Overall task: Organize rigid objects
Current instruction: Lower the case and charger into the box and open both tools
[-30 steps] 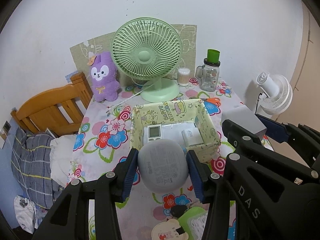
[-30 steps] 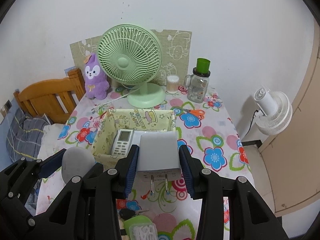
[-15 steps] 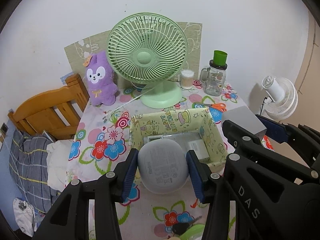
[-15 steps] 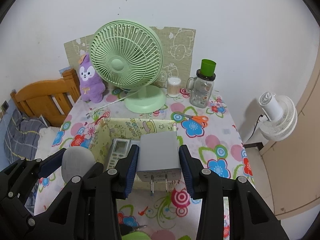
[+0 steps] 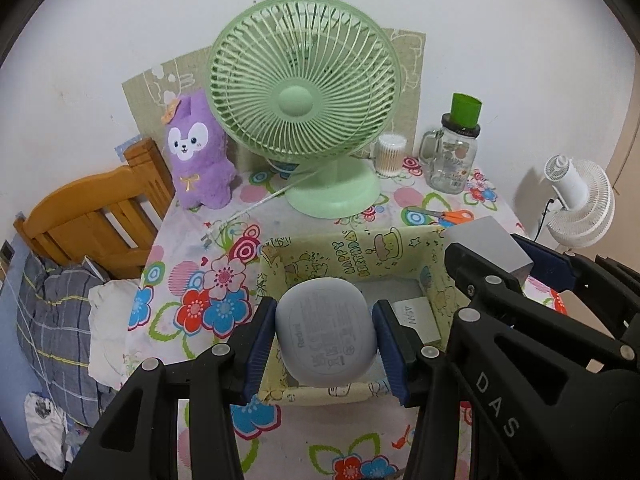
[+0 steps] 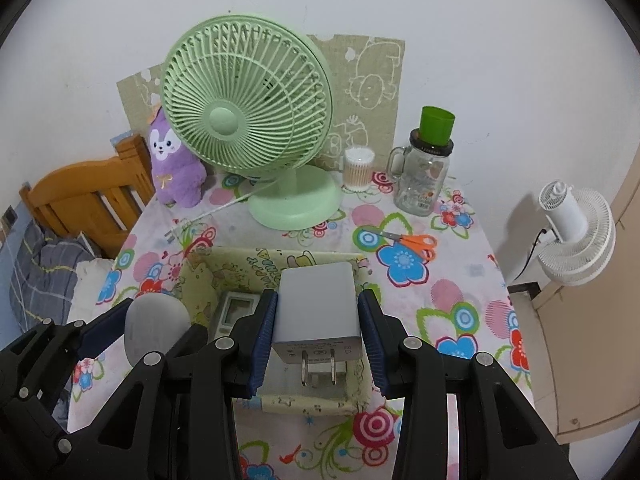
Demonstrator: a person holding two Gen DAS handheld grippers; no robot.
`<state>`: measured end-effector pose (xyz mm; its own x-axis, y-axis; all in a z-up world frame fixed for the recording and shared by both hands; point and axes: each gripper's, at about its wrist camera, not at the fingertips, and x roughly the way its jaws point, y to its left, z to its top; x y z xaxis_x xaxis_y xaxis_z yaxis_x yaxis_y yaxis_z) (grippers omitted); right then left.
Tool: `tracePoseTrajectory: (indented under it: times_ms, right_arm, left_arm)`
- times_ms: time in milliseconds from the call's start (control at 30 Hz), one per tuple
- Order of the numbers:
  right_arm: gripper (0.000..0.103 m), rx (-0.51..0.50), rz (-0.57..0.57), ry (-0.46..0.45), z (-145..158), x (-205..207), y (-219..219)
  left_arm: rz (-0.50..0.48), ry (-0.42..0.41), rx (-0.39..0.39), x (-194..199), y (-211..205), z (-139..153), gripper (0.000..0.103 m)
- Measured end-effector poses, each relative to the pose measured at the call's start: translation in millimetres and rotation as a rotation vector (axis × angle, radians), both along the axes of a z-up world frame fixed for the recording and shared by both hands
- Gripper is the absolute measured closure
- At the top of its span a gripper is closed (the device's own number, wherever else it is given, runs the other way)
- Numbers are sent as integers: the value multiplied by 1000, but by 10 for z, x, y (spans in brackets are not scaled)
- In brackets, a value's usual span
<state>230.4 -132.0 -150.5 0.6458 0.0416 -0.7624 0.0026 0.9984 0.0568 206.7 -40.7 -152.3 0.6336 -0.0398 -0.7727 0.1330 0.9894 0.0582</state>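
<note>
Tongs, left (image 5: 326, 336) and right (image 6: 316, 328), are clamped on earbud case (image 5: 326, 336) and charger (image 6: 316, 308) over box (image 5: 352, 250), fan (image 5: 304, 108) behind.

My blue pads (image 5: 262, 344) flank a pale grey case (image 5: 326, 334). My other gripper (image 6: 316, 336) holds a grey charger (image 6: 316, 304). Yellow cartoon-print box (image 5: 360, 256); floral tablecloth (image 6: 440, 280); green fan (image 5: 304, 100).

Left hand-held gripper (image 5: 326, 342) and right hand-held gripper (image 6: 317, 334) angle downward side by side, each clamped on a load.
</note>
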Motion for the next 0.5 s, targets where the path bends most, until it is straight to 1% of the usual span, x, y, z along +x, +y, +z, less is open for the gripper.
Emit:
tracePoseTrajectory:
  times_ms: [133, 200, 500]
  right_arm:
    - [59, 9, 10, 9, -130, 114, 7]
    - [59, 16, 23, 21, -224, 180, 13]
    - [59, 15, 77, 73, -613, 398, 78]
  left_arm:
    - [-1, 17, -5, 109, 4, -130, 52]
    - [-5, 38, -10, 168, 6, -217, 52]
    - [-19, 95, 6, 337, 17, -568, 52]
